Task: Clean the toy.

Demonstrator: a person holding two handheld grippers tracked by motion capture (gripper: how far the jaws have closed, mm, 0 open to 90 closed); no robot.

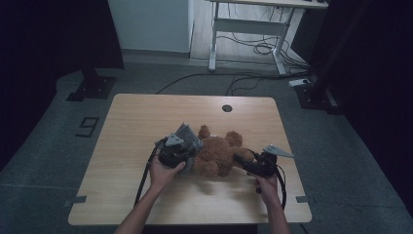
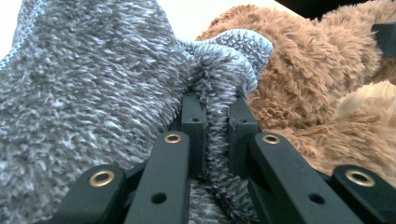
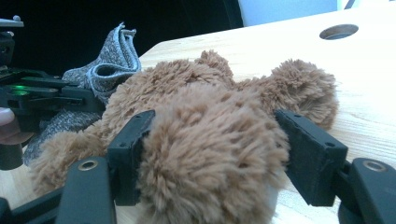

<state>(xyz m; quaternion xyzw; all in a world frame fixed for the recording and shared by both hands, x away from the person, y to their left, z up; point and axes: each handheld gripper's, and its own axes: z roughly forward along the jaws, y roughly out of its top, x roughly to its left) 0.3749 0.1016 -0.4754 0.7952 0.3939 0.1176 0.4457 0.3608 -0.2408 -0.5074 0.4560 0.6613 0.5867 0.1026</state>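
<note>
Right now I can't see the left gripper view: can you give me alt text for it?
The left gripper is shut on a fold of grey knitted garment, pinched between its two black jaws. The garment spreads across the left side, and the brown teddy bear lies right behind it on the right.

Bare counter [image 1: 146,117] lies open to me on the far side, the left and the near edge. The brown plush bear [image 1: 219,153] blocks the middle, with the grey knit cloth [image 1: 187,134] bunched against its left. Between them I see no gap, though the view there is dim.
</note>
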